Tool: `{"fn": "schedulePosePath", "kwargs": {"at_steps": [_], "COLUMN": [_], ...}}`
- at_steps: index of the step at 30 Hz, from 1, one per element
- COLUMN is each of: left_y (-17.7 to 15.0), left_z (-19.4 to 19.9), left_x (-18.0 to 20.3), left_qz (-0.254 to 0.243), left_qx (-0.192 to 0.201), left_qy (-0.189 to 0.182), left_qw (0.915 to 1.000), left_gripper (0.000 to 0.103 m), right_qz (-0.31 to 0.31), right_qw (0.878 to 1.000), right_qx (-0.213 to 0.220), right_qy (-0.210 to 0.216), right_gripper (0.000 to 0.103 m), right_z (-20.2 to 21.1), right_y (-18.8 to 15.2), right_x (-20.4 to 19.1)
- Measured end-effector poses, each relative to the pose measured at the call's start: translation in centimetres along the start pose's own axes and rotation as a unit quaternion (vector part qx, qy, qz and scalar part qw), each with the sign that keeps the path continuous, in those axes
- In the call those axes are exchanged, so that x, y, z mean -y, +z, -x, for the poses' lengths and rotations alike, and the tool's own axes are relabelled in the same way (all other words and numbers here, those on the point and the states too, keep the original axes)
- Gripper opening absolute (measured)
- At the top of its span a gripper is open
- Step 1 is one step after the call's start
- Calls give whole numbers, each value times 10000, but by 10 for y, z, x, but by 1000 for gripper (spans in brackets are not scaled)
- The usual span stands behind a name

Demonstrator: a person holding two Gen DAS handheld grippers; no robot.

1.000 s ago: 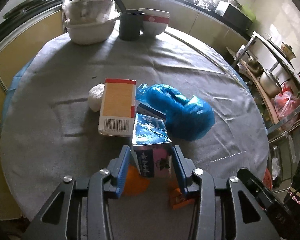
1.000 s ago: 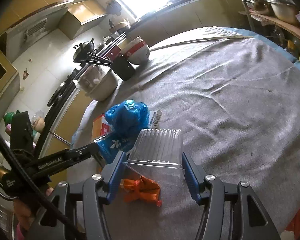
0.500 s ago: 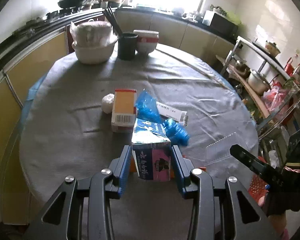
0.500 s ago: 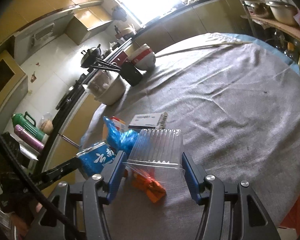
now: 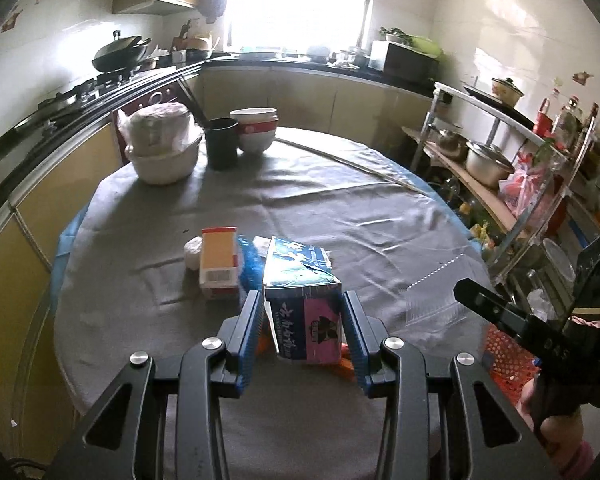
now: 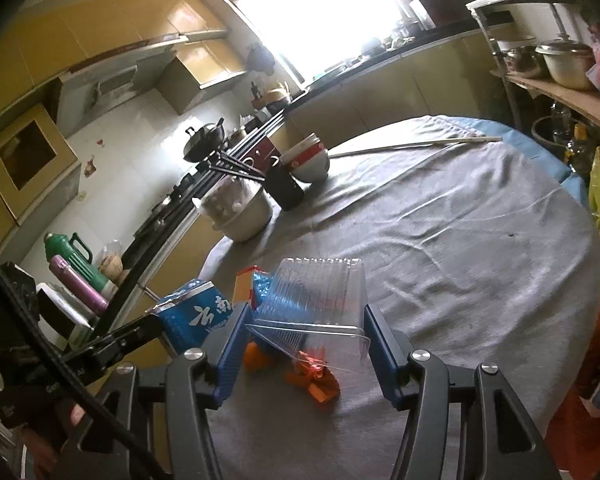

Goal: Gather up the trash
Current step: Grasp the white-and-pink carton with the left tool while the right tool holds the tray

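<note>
Over table: L tongs (image 5: 302, 334) clamp carton (image 5: 302, 312); R tongs (image 6: 305, 350) — clear tray (image 6: 314, 300).

Blue-and-pink milk carton (image 5: 302, 322): white Chinese characters, not legible. Right tool (image 5: 512, 320) arm: "DAS". Orange box (image 5: 218, 266): barcode, digits unreadable.

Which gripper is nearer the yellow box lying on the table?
Left. The left gripper, clamped on the milk carton, sits just beside the yellow box; the right gripper, holding the clear container, is farther off.

Black grippers, blue ribbed fingers (image 5: 249, 332), silver screws.
</note>
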State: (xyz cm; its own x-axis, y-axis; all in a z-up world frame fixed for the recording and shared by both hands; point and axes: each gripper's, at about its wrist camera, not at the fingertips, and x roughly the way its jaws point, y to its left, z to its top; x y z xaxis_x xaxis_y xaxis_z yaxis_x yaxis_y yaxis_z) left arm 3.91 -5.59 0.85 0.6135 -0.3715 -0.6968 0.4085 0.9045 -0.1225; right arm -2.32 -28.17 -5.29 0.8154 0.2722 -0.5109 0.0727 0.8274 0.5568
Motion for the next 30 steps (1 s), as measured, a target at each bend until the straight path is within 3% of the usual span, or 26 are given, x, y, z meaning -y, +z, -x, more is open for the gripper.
{"fn": "schedulePosePath", "kwargs": {"at_steps": [15, 30], "left_y": [-11, -16], "left_z": [-8, -24], "left_x": [54, 79], "left_qz": [-621, -904], "left_qx": [-63, -240], "left_qy": [263, 360], "left_qw": [9977, 9950], "left_gripper": [42, 42], "right_qz": [-294, -416], "right_qw": [9994, 9986], "right_qx": [175, 285], "right_qy": [-90, -185], "right_gripper": [60, 60], "right_z": [28, 42], "right_y": [-6, -8], "right_x": [35, 54]}}
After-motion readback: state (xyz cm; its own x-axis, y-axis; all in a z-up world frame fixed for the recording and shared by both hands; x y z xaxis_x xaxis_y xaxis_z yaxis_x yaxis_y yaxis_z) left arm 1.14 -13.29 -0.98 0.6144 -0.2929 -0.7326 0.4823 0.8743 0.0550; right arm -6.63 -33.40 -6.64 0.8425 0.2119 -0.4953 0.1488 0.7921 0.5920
